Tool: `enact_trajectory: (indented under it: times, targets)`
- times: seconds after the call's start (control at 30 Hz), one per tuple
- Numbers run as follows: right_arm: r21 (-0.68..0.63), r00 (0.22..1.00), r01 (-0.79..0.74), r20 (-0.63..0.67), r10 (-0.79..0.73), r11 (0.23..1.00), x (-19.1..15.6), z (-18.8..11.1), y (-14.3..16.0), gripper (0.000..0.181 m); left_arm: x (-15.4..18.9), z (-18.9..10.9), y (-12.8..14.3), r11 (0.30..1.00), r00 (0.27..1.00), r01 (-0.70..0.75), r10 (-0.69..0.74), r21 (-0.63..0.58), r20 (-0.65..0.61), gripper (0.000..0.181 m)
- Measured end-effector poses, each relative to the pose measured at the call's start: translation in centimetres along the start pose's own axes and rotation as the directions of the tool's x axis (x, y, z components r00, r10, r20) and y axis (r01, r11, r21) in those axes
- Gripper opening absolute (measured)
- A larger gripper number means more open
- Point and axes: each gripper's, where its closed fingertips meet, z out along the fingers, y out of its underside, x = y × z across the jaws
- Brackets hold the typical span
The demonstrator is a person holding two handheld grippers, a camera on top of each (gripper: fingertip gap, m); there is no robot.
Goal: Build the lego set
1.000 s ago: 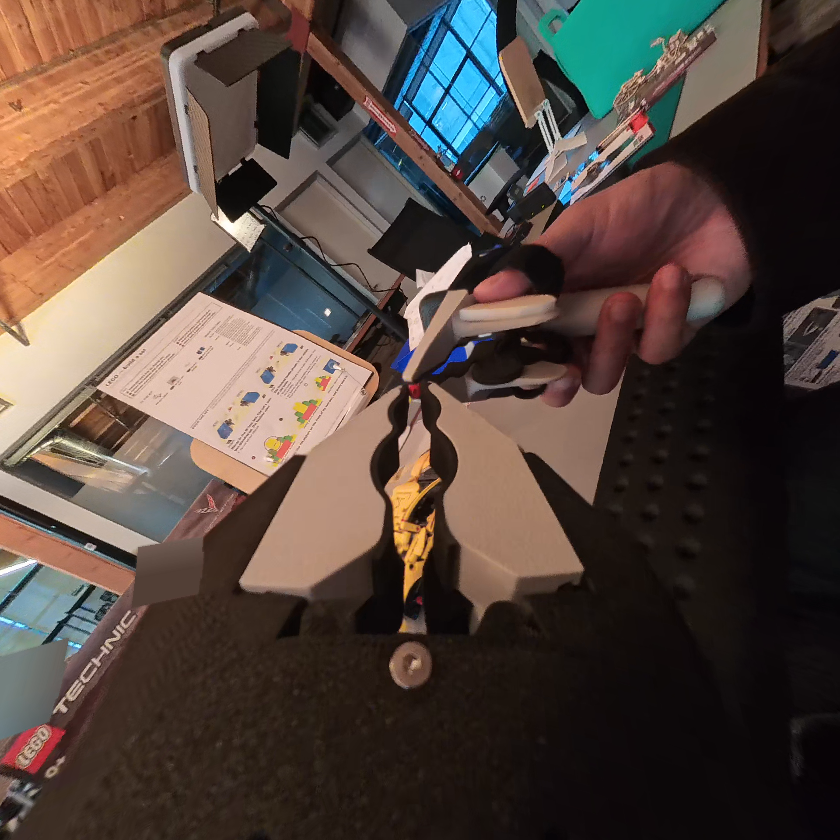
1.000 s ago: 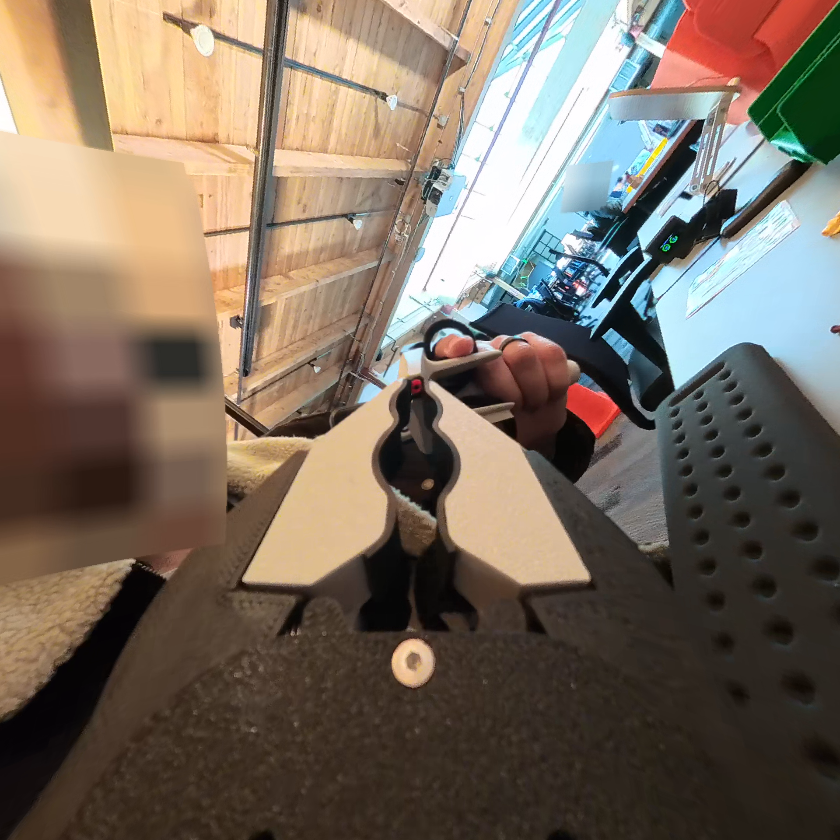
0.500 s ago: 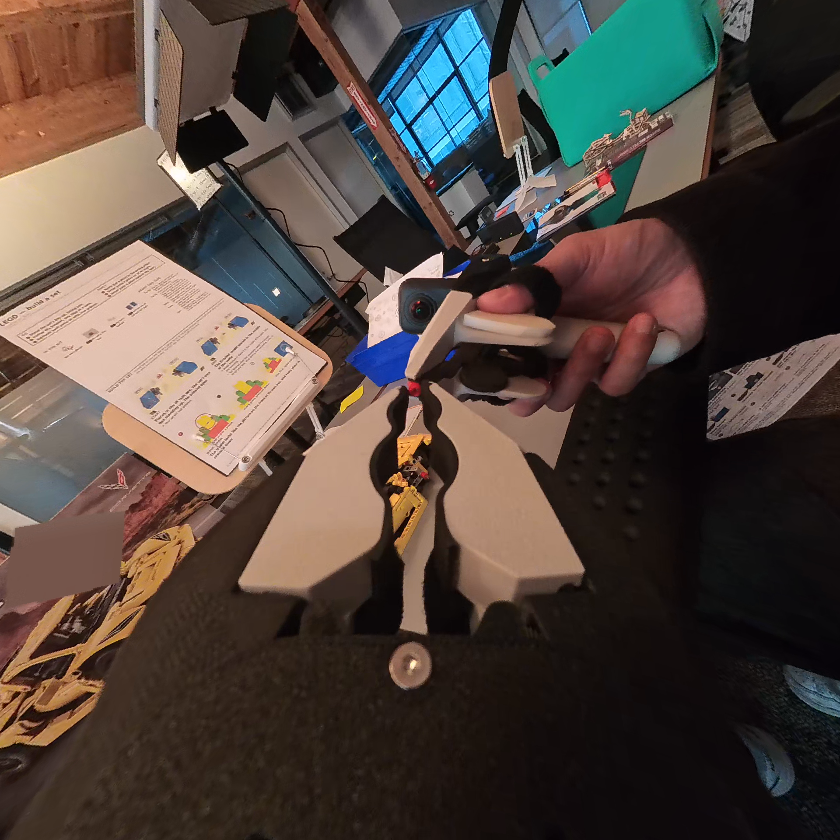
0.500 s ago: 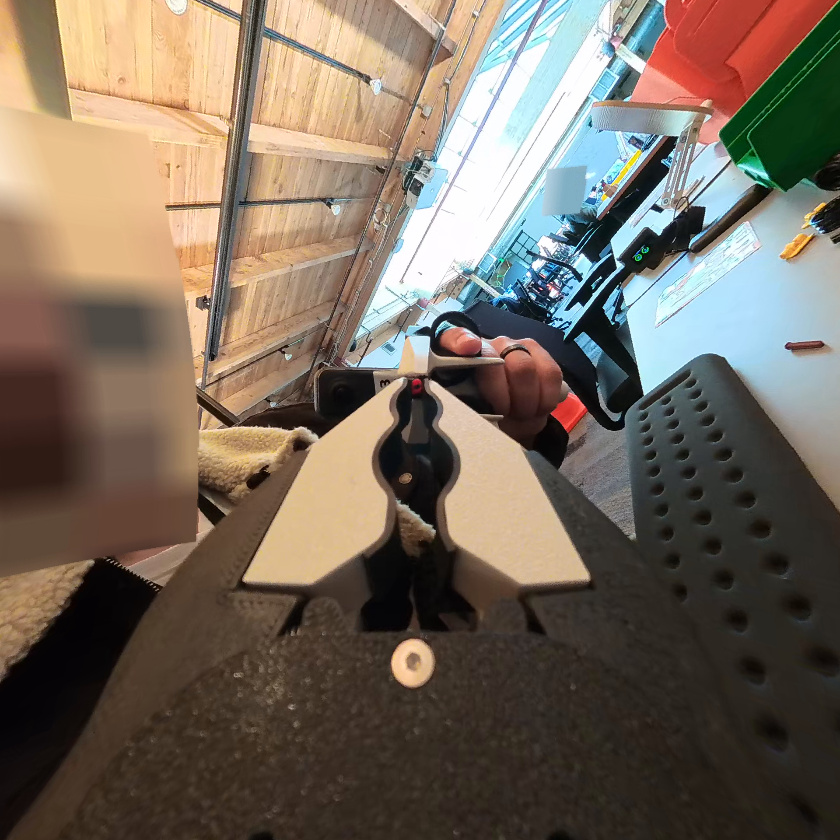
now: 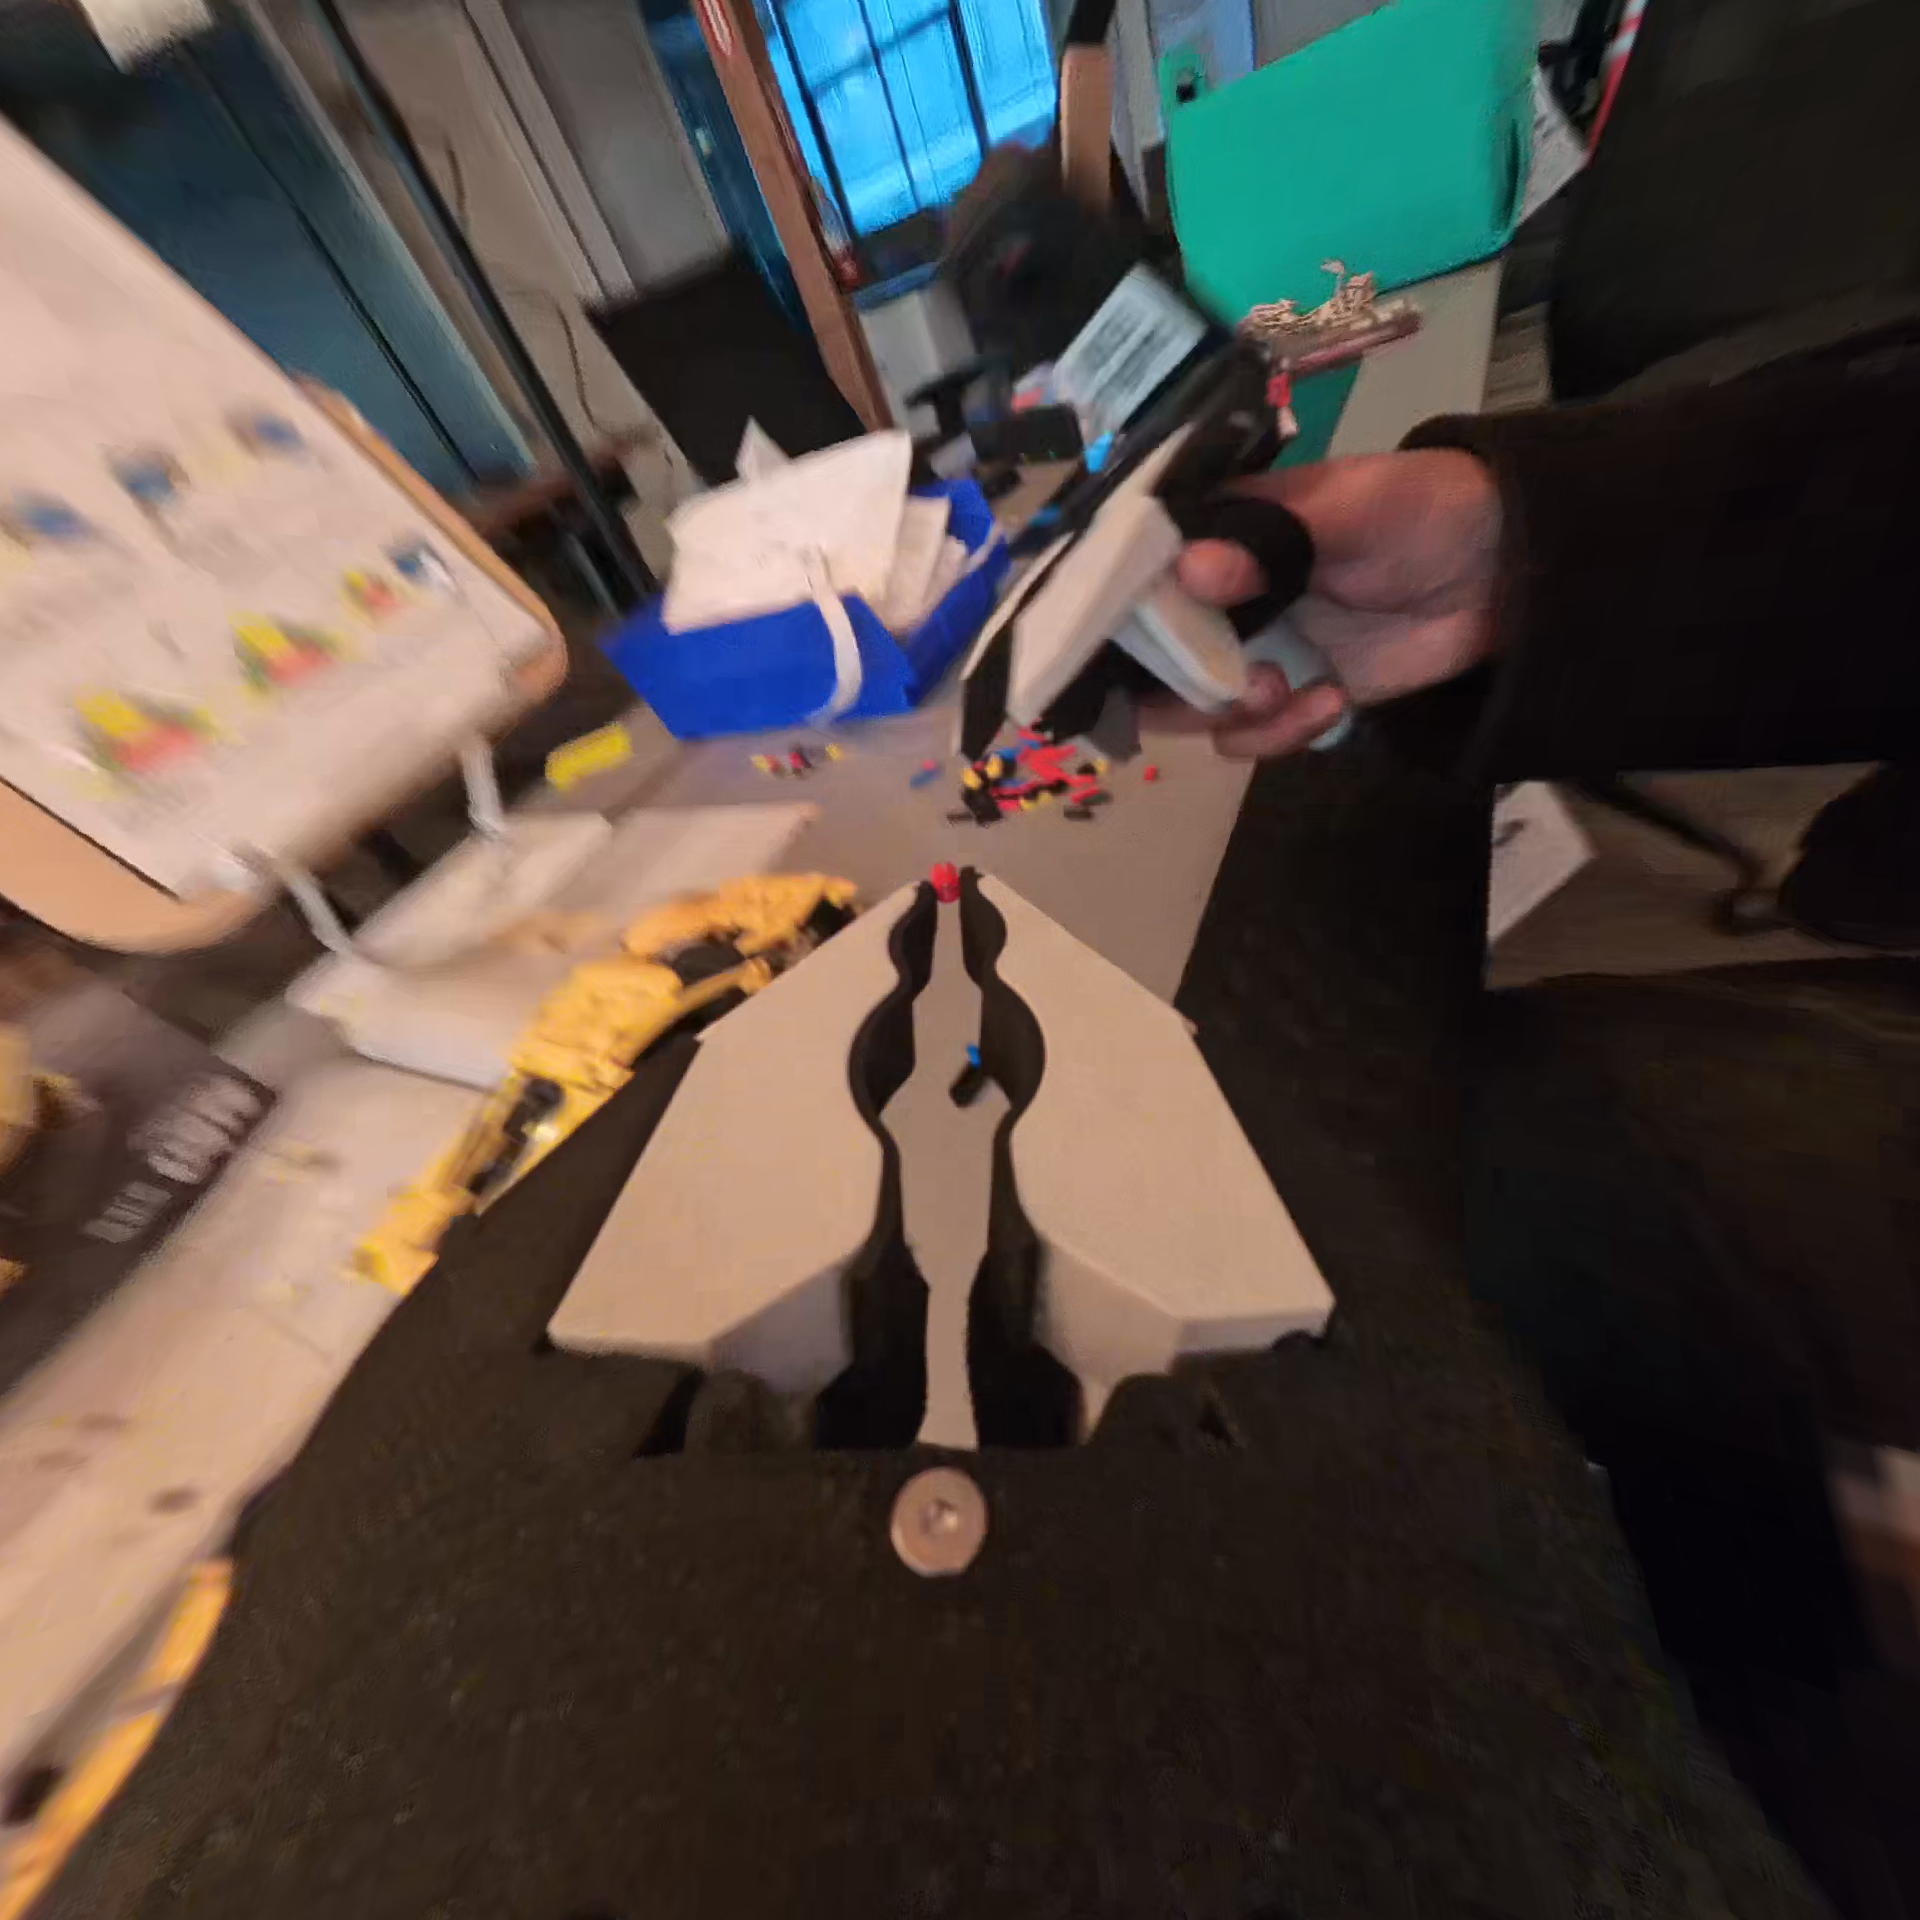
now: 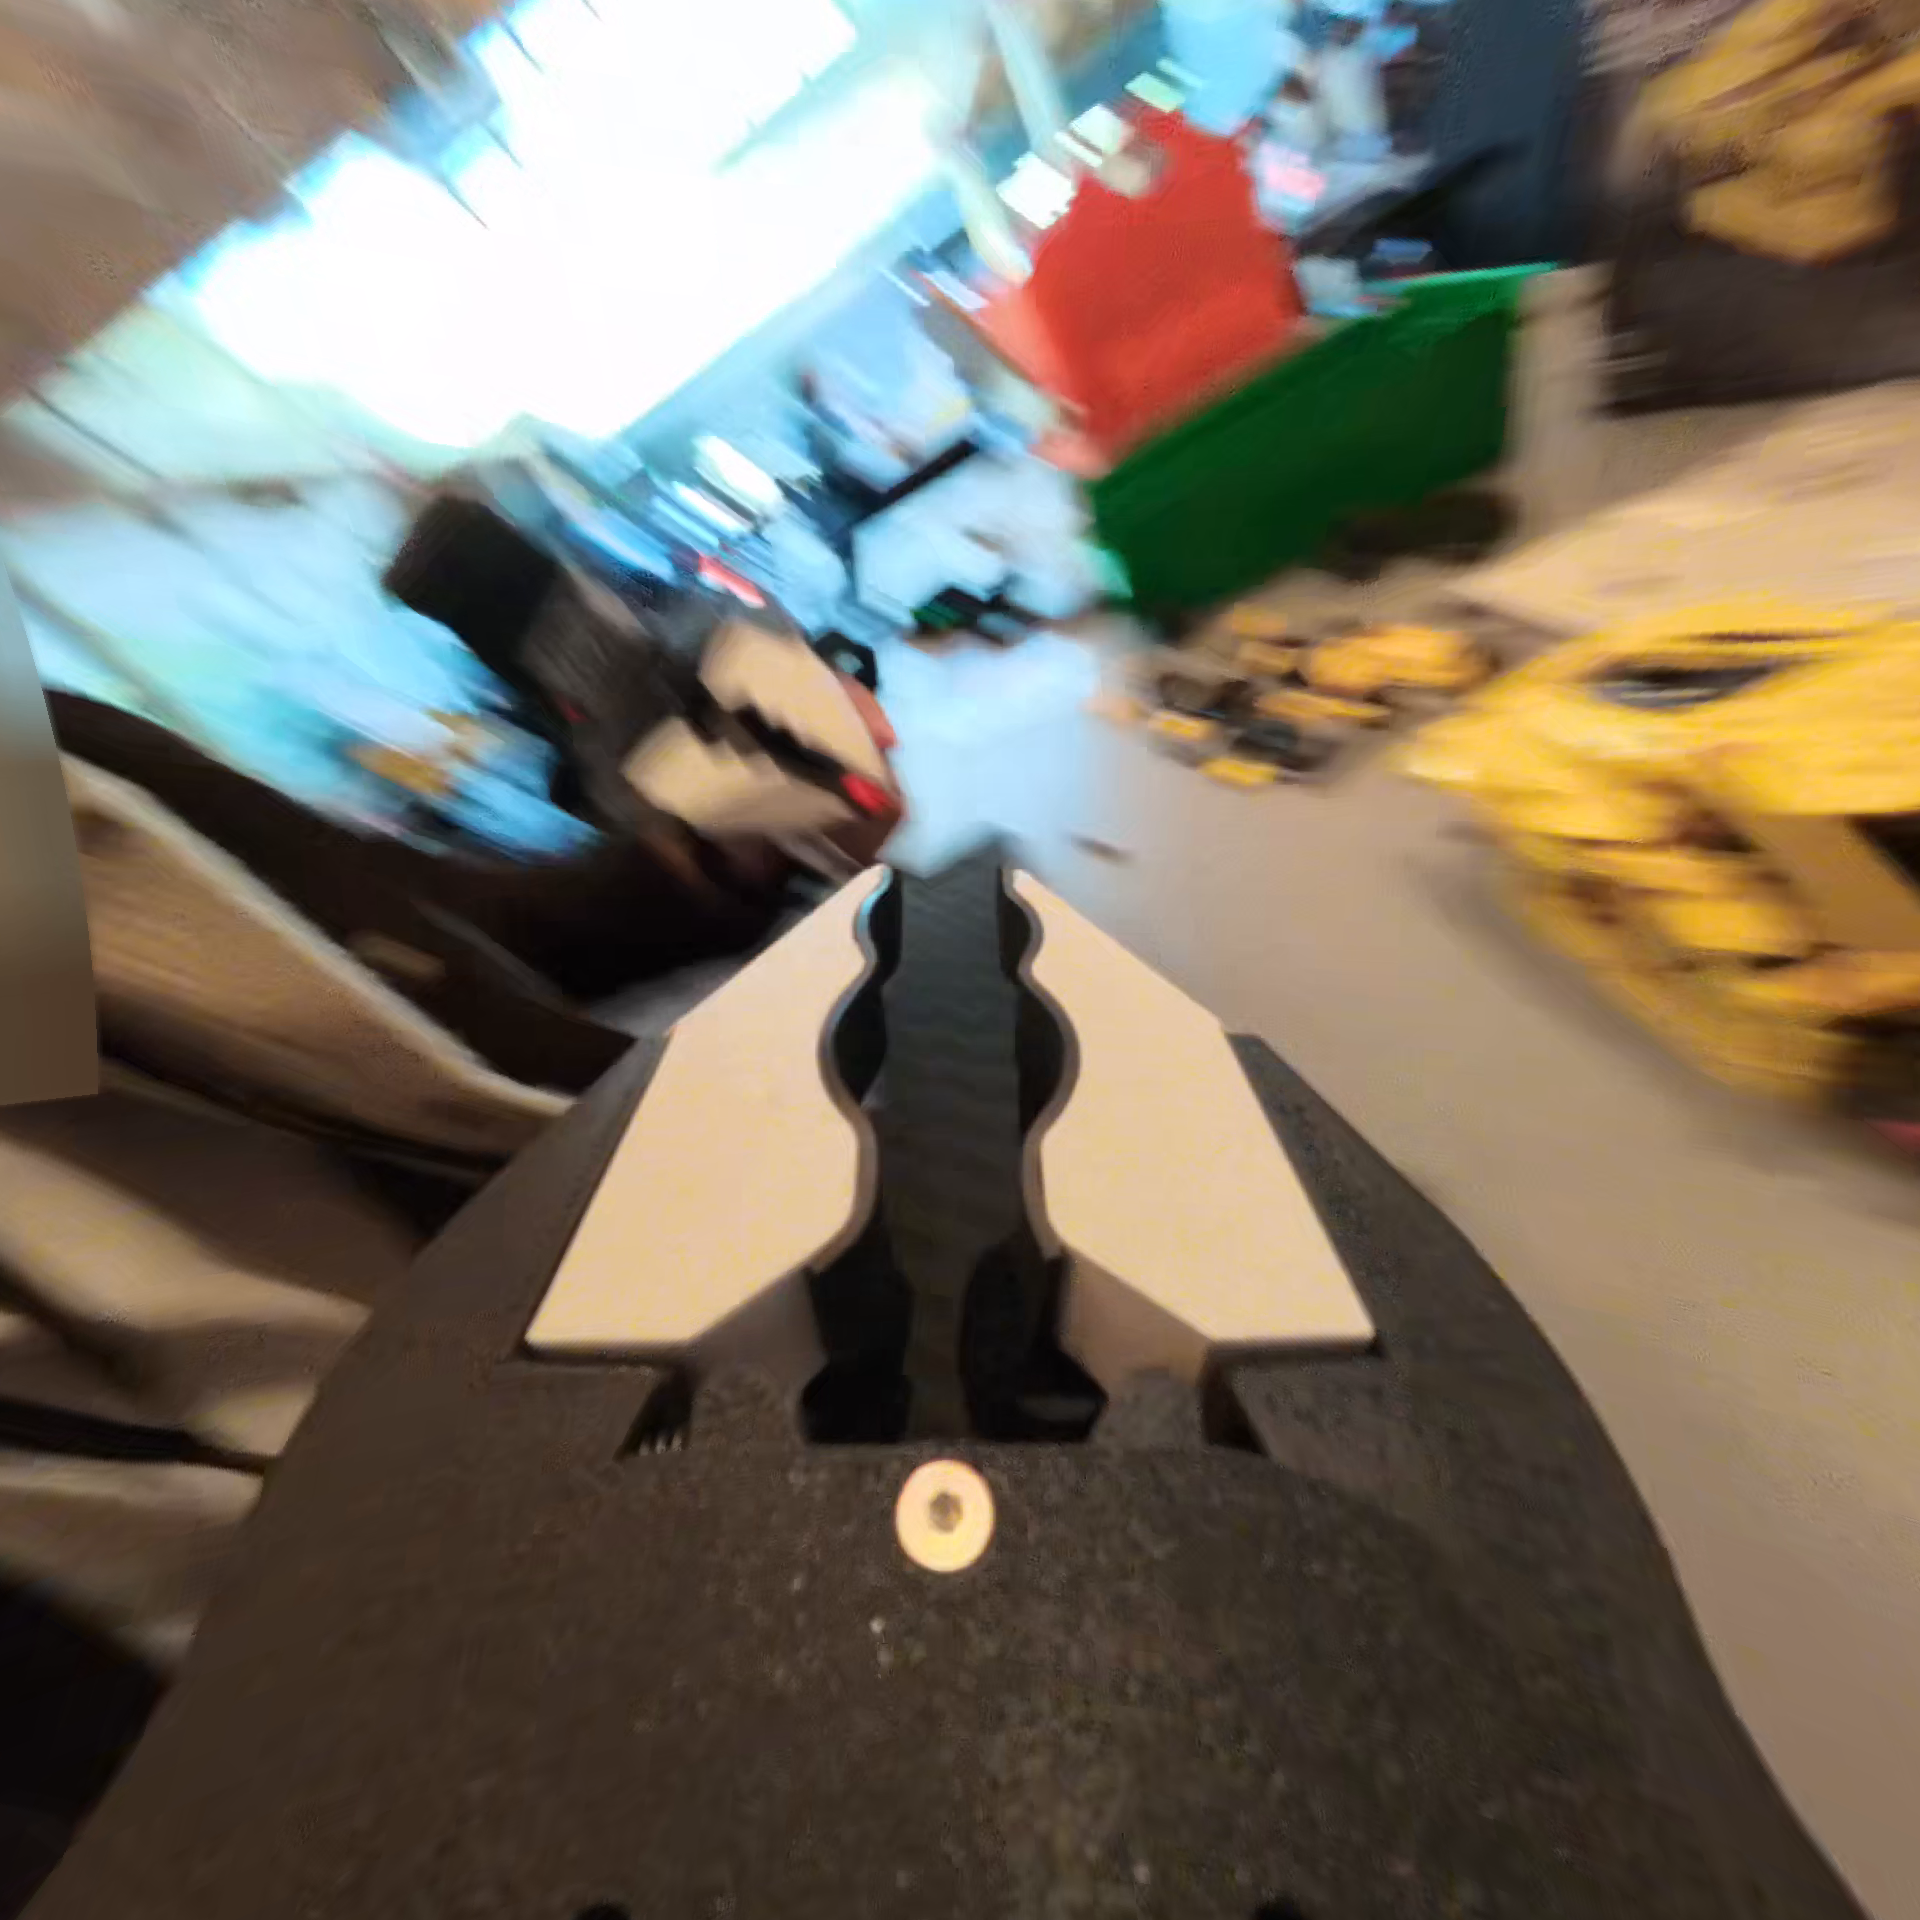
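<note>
Left gripper [image 5: 944, 883] nipped tight on a tiny red piece [image 5: 943, 881] at its tips. Right gripper [image 6: 945, 883] parted a little, holding nothing; in left view it hangs at 1 o'clock over loose pieces [image 5: 1023, 774]. Yellow lego car [image 5: 623, 997] on table [image 5: 1143, 883] at 9 o'clock. Right view blurred.

text: none legible | instruction sheet [image 5: 208, 623] print blurred | both views

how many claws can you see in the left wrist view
2. The left claw is in the near centre, shut on a small red piece. The right claw is farther off at upper right, held in a hand, tips above the loose pieces.
</note>
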Motion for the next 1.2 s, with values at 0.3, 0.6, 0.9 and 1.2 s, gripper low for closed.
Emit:
enact_trajectory:
  times: [0.3,0.6,0.9,1.2]
  targets:
    - [-0.56,0.87,0.282,-0.194,-0.454,0.779,11.1,-1.0,9.4,0.033,-3.6,8.2,7.6,0.931,0.848,0.338,-0.365,-0.137,-0.384,0.004]
    - [-0.676,0.861,0.337,-0.06,-0.505,0.655,13.2,1.7,11.5,0.015,-5.0,7.0,8.0,0.914,0.83,0.401,-0.391,-0.062,-0.398,0.004]
    - [-0.415,0.918,0.244,-0.193,-0.347,0.876,12.6,1.5,5.2,0.006,-4.7,7.4,7.5,0.952,0.89,0.306,-0.291,-0.014,-0.352,0.004]
    - [0.298,0.93,-0.153,0.366,0.035,0.942,9.1,0.1,-15.0,0.005,-15.8,9.3,-6.1,0.731,0.775,0.621,-0.518,0.283,-0.363,0.003]
